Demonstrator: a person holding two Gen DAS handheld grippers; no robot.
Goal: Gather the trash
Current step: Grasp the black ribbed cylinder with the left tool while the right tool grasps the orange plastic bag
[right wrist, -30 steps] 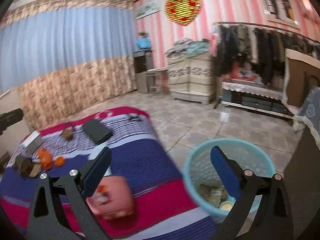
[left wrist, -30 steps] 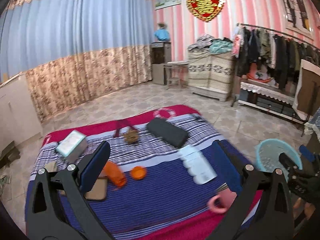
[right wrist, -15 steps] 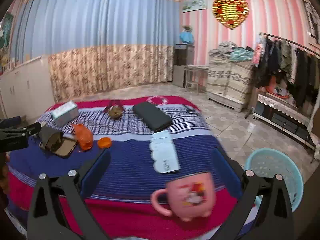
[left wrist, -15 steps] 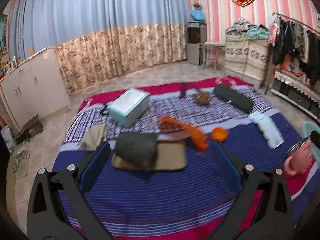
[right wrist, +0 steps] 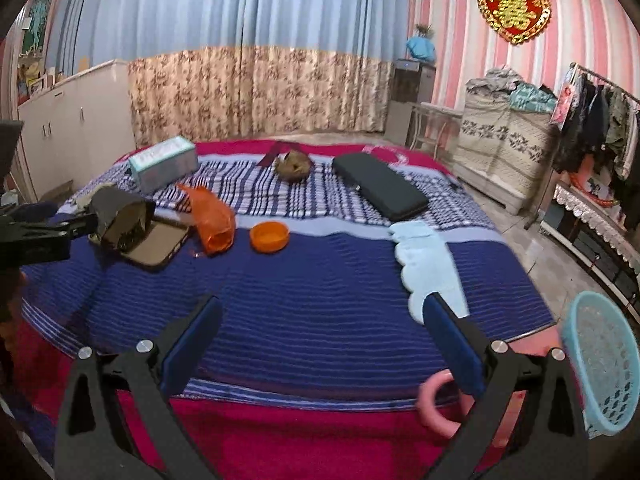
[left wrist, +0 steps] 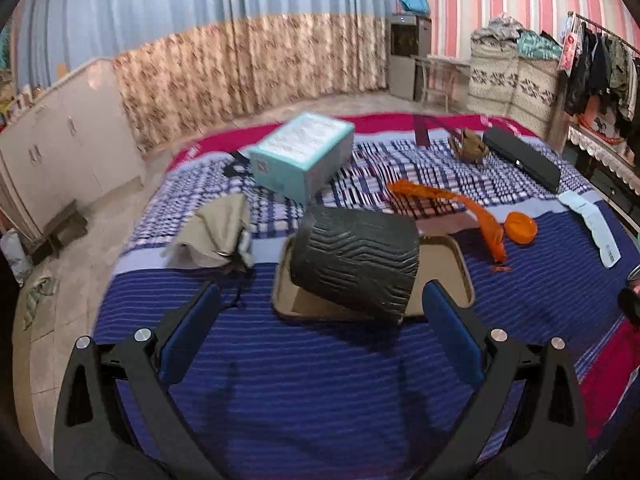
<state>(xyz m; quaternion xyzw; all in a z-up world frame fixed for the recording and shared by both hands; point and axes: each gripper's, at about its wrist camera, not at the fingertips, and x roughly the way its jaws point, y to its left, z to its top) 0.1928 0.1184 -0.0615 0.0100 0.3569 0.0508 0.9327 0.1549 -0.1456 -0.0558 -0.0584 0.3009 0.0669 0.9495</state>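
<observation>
On the striped bed (left wrist: 320, 380) a dark ridged paper cup (left wrist: 354, 266) lies tipped on a brown tray (left wrist: 448, 264), just ahead of my open, empty left gripper (left wrist: 320, 320). An orange plastic bag (left wrist: 460, 208) and an orange lid (left wrist: 520, 227) lie to its right. In the right wrist view my right gripper (right wrist: 320, 330) is open over the bed's near edge, nothing between its fingers. A pink mug (right wrist: 434, 404) sits low under its right finger. The light blue trash basket (right wrist: 604, 360) stands at the right edge.
A teal box (left wrist: 302, 152), a beige cloth (left wrist: 216, 232), a brown crumpled wad (right wrist: 294, 164), a black case (right wrist: 380, 186) and a pale blue paper sheet (right wrist: 428, 264) lie on the bed. Tiled floor, cabinets and a clothes rack surround it.
My left gripper has swung left and closed in on the dark cup and tray. My right gripper has turned from the basket to the bed; the mug has dropped low in its view.
</observation>
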